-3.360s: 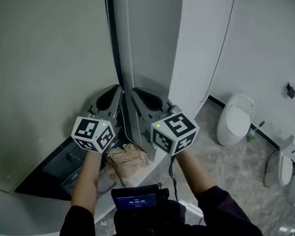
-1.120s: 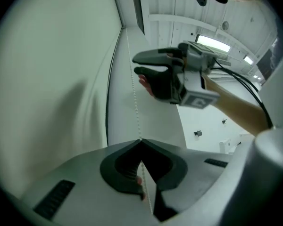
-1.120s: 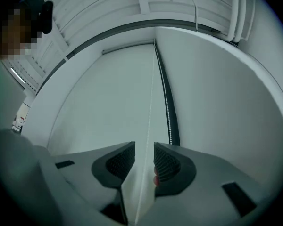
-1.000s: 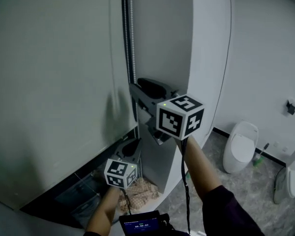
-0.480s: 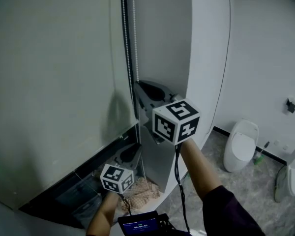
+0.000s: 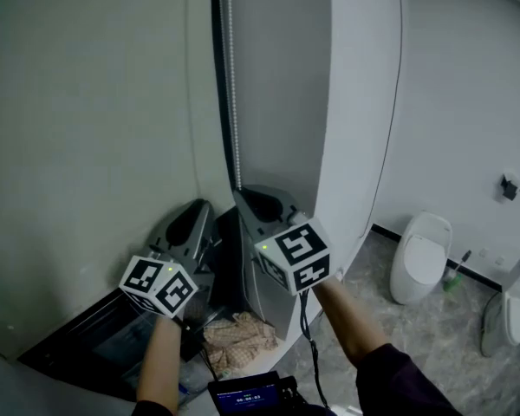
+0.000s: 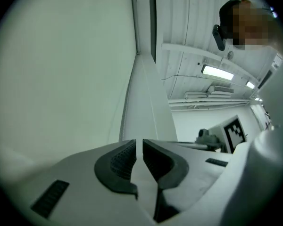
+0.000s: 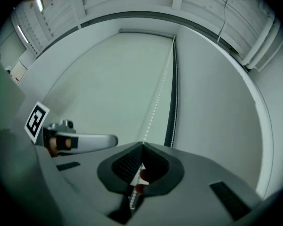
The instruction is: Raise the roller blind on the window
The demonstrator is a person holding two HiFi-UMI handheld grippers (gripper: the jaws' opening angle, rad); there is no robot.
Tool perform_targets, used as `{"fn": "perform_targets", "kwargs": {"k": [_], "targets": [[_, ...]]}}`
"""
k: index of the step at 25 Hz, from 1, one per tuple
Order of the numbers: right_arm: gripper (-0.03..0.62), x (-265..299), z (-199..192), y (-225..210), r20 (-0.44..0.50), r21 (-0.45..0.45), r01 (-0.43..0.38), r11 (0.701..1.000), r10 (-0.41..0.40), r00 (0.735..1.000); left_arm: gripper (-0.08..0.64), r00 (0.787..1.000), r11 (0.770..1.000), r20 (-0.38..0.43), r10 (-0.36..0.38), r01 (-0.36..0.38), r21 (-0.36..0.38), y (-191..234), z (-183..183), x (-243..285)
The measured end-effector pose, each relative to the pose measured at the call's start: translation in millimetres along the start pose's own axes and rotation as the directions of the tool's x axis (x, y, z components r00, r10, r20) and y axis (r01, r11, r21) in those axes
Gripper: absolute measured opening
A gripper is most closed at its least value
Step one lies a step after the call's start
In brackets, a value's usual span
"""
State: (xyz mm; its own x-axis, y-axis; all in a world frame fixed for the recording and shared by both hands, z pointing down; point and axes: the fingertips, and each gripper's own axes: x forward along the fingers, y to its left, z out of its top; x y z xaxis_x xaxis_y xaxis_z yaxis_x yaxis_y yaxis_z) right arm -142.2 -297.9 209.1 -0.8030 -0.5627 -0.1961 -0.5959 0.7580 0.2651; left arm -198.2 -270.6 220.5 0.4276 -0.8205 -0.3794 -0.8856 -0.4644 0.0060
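White bead chain [image 8: 155, 108] pinched by right gripper [image 8: 142, 147], left gripper [image 7: 139, 145] closed empty, chain's lower end hidden

Pale grey-green roller blind [image 6: 87, 128], upper left; white bead chain [image 6: 235, 102], centre; black-and-white square-patterned marker cubes [image 6: 158, 286]; beige cloth [image 6: 234, 336], bottom centre.

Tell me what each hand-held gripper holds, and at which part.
The right hand-held gripper is shut on the bead chain, low on its visible run. The left hand-held gripper is shut, holding nothing.
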Motion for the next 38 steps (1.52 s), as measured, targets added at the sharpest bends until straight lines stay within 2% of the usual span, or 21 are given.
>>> {"fn": "perform_targets", "kwargs": {"k": [4,10,12,15,19,21,23,25,27,31,33,36,38], "targets": [[0.009,-7,-25,20,-0.037,-0.051,0.003,0.999,-0.005,0.999,0.012,0.999,0.999,0.01,-0.048,0.048,0.022,-16,28,21],[0.009,-16,-50,33,-0.075,-0.085,0.012,0.996,-0.018,0.997,0.032,0.992,0.986,-0.014,-0.128,0.129,0.105,-43,59,53],[0.009,-22,-57,32,-0.091,-0.093,0.009,0.996,-0.018,0.996,0.066,0.991,0.982,-0.037,-0.128,0.132,0.138,-50,69,69],[0.009,-32,-72,32,-0.114,-0.093,0.008,0.996,-0.018,0.993,0.069,0.992,0.98,-0.053,-0.112,0.119,0.162,-56,81,87],[0.009,-37,-88,43,-0.129,-0.108,0.008,0.994,-0.022,0.991,0.069,0.997,0.979,-0.041,-0.062,0.068,0.191,-45,90,90],[0.009,-40,-95,46,-0.135,-0.114,0.009,0.993,-0.024,0.991,0.067,0.997,0.977,-0.049,-0.056,0.065,0.204,-46,89,91],[0.009,-43,-103,47,-0.149,-0.122,0.004,0.993,-0.023,0.989,0.065,0.996,0.973,-0.067,-0.051,0.065,0.221,-50,82,92],[0.009,-47,-113,51,-0.176,-0.123,-0.003,0.992,-0.019,0.984,0.025,0.994,0.969,-0.096,-0.046,0.068,0.238,-54,71,90],[0.009,-52,-129,59,-0.215,-0.115,-0.015,0.993,-0.01,0.977,0.016,0.991,0.962,-0.129,-0.037,0.07,0.265,-56,54,84],[0.011,-62,-170,76,-0.336,-0.107,-0.091,0.99,0.05,0.941,0.012,0.985,0.944,-0.172,-0.002,0.059,0.326,-48,11,73],[0.012,-66,-178,78,-0.365,-0.099,-0.121,0.988,0.077,0.928,0.012,0.98,0.938,-0.2,0.019,0.052,0.343,-37,-11,68],[0.014,-68,-140,47,-0.284,-0.088,-0.051,0.995,0.024,0.959,0.012,0.961,0.936,-0.276,0.027,0.072,0.344,-24,-42,63],[0.014,-64,-99,22,-0.208,-0.025,-0.028,0.999,0.022,0.978,0.012,0.95,0.944,-0.312,0.031,0.075,0.322,-17,-63,54]]}}
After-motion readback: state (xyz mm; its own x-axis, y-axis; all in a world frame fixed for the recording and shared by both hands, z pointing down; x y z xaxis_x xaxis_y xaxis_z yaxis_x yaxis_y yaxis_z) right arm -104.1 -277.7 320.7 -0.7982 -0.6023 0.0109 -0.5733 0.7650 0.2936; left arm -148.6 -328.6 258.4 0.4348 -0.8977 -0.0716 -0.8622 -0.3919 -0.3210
